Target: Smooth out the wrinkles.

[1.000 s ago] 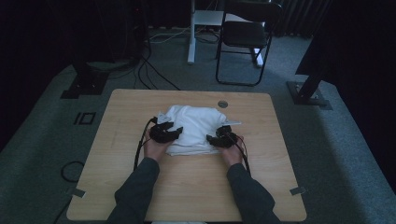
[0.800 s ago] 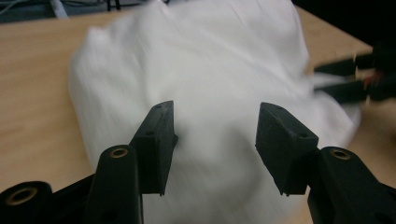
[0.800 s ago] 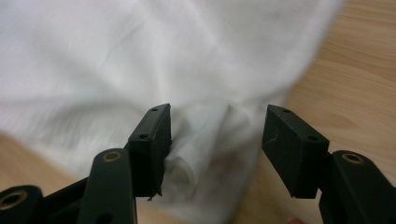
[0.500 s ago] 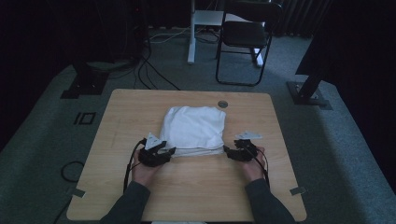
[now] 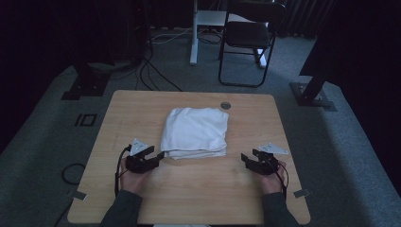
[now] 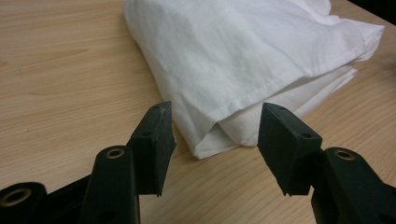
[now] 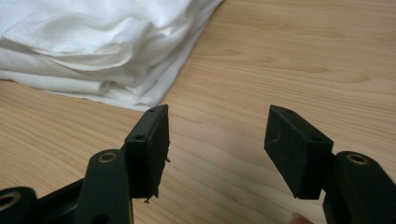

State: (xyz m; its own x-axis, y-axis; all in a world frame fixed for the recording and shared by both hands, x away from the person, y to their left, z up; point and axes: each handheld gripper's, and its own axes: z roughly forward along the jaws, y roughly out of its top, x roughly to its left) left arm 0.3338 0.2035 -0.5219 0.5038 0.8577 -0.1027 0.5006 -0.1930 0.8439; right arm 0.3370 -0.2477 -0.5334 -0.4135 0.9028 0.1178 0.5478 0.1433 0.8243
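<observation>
A white cloth (image 5: 196, 131) lies folded into a rough square near the middle of the wooden table (image 5: 142, 106). My left gripper (image 5: 160, 155) rests open just off the cloth's near left corner, not touching it. In the left gripper view that folded corner (image 6: 219, 135) sits beyond the gap of the left gripper (image 6: 215, 140). My right gripper (image 5: 245, 158) is open to the right of the cloth, near the table's front right. In the right gripper view the layered edge of the cloth (image 7: 93, 51) lies to the upper left, and bare wood shows between the jaws of the right gripper (image 7: 217, 144).
A small round grommet (image 5: 225, 105) is set in the table behind the cloth. Beyond the table stand a black chair (image 5: 248, 38), a white stand leg (image 5: 194, 33), dark frame bases (image 5: 85, 85) and floor cables (image 5: 156, 71).
Both grippers have let go of the cloth and drawn back toward the near edge, spreading apart left and right. The cloth now lies flat and folded.
</observation>
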